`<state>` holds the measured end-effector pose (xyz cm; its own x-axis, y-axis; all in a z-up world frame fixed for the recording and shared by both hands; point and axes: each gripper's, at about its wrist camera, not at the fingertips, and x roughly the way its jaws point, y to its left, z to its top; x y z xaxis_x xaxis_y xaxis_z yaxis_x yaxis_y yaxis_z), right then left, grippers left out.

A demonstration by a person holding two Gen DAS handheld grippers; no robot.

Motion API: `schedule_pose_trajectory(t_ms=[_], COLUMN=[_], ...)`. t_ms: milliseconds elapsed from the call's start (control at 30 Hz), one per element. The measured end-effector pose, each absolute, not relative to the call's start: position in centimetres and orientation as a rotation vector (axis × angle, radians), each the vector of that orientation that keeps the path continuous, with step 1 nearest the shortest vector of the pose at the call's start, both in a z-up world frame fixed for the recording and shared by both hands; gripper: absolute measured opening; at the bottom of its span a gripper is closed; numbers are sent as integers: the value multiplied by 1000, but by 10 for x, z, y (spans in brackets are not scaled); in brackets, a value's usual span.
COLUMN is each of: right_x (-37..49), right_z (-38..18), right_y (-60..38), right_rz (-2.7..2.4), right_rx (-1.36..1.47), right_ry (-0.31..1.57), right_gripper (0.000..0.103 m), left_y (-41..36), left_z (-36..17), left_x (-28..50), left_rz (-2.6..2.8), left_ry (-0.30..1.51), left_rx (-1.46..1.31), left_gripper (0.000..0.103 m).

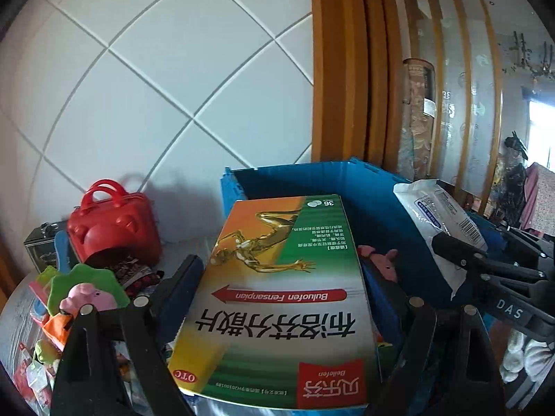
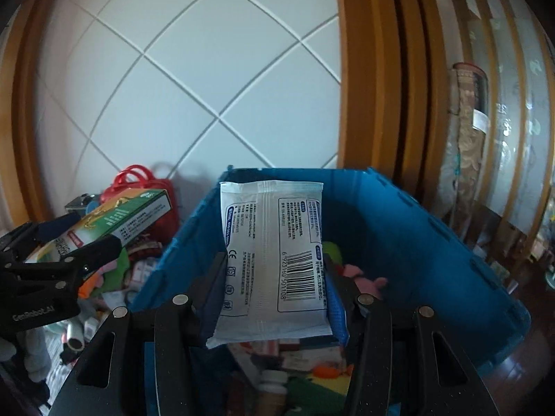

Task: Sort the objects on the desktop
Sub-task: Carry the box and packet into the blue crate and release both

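My left gripper (image 1: pixel 284 277) is shut on a big green and orange medicine box (image 1: pixel 277 277), one pad on each long side. The box is held just in front of the blue plastic crate (image 1: pixel 364 187). In the right wrist view this same box (image 2: pixel 114 215) and left gripper (image 2: pixel 76 235) show at the left. My right gripper (image 2: pixel 275 263) is shut on a white sealed packet (image 2: pixel 274 249) with a barcode, above the open blue crate (image 2: pixel 416 242). The left wrist view has the packet (image 1: pixel 433 208) and right gripper (image 1: pixel 485 242) at its right edge.
A red toy suitcase (image 1: pixel 114 228), a metal tin (image 1: pixel 41 249), a pink pig toy (image 1: pixel 90 298) and several small packets crowd the desk left of the crate. Inside the crate lie a pink toy (image 2: pixel 360 277), boxes and a bottle (image 2: pixel 274 384). A tiled wall and wooden frame stand behind.
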<state>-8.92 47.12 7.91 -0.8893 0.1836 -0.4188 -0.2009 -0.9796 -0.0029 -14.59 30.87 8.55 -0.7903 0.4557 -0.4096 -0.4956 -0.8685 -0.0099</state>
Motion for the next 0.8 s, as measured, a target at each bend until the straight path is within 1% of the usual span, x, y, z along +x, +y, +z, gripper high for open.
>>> schedule_pose_trajectory(t_ms=[167, 233, 367, 400, 600, 633, 733, 800], right_x=[-83, -86, -82, -83, -89, -90, -90, -92], right_z=[62, 56, 52, 51, 41, 38, 32, 30], right_y=[517, 531, 552, 556, 568, 570, 571, 571], right_rz=[2814, 2803, 2787, 2789, 2769, 2770, 2761, 2765], right_rx=[-690, -701, -717, -722, -759, -769, -788, -796], right_ry=[88, 91, 113, 115, 102, 111, 116, 121], right_gripper=[50, 50, 51, 51, 53, 53, 53, 54], left_y=[363, 374, 372, 376, 402, 403, 404, 403], left_z=[83, 85, 92, 92, 80, 81, 80, 78], left_x=[-141, -138, -142, -144, -143, -142, -141, -143], left_rz=[2530, 2585, 2582, 2580, 2567, 2573, 2576, 2572], left_ry=[186, 279, 173, 175, 307, 316, 318, 315], left_rx=[-598, -584, -643, -656, -706, -695, -699, -709], left_gripper=[89, 89, 89, 89, 91, 91, 96, 96])
